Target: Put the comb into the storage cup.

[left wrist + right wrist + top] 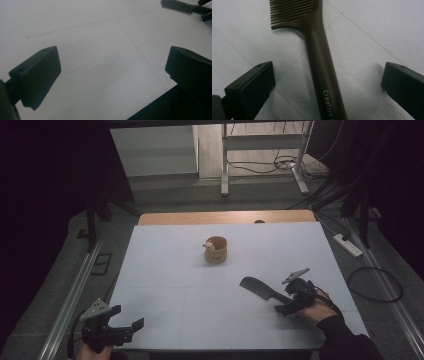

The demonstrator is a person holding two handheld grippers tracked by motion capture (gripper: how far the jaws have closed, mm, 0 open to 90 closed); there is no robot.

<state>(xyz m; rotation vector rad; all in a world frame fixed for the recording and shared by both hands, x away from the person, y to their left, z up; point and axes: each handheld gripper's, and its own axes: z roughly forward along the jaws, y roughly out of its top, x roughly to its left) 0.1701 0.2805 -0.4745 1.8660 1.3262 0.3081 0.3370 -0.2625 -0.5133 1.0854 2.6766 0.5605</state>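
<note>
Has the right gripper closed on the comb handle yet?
No: in the right gripper view, the comb lies on the table between the jaws of the right gripper, which stand wide apart with clear gaps on both sides.

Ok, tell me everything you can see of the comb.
The comb is dark brown, smooth and plastic-looking, with a long rounded handle printed "Creative" in white and a row of fine teeth along one side of its head. It lies flat on the white table, at the near right, head pointing toward the middle. The right gripper straddles the handle with its jaws wide apart, neither jaw touching it. Nothing else touches it.
</note>
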